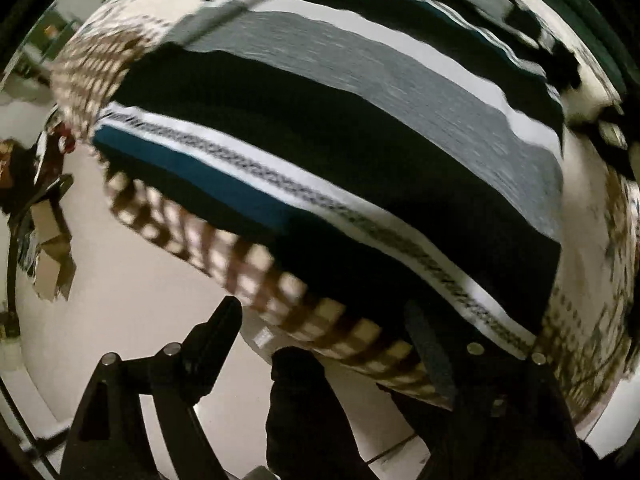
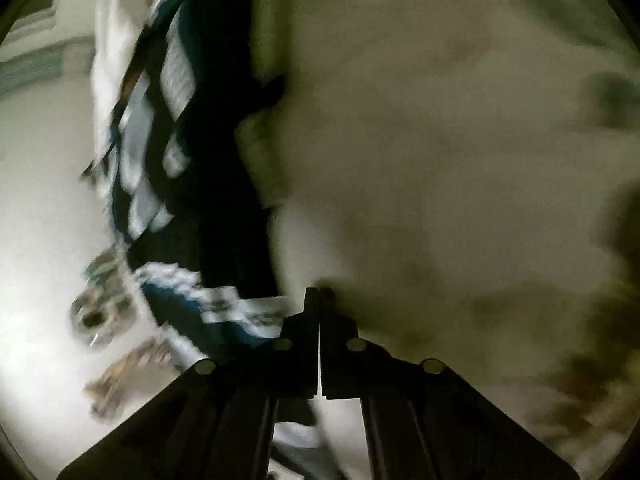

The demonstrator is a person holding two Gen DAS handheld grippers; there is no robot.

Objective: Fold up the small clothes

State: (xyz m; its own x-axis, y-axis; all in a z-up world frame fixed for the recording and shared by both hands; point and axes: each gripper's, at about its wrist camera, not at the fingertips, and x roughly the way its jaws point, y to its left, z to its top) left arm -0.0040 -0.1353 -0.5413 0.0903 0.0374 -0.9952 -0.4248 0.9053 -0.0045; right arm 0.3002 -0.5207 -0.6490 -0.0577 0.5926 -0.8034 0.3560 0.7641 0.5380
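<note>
- One striped garment [image 1: 340,152] fills most of the left wrist view, lying flat on a brown-and-cream checked cloth [image 1: 280,300]; its bands run black, grey, white and teal, with a patterned white stripe crossing it on a slant.
- In the right wrist view the same garment [image 2: 208,184] appears as a dark, blurred, bunched strip running down the left side, with white and teal patches showing along it.
- The left gripper [image 1: 324,324] hangs over the near edge of the checked cloth with its jaws spread wide and nothing between them; one finger [image 1: 218,332] stands over pale floor, the other over the cloth's edge beside the garment's hem.
- The right gripper [image 2: 319,294] has its fingers pressed together, only a thin slit of light between them lower down; the blur makes it impossible to tell whether any fabric is pinched at the tips.
- Right of the right gripper lies a pale, smeared surface [image 2: 460,140] with faint dark blotches.
- Cardboard boxes [image 1: 50,252] sit on the light floor [image 1: 132,320] at the far left of the left wrist view.
</note>
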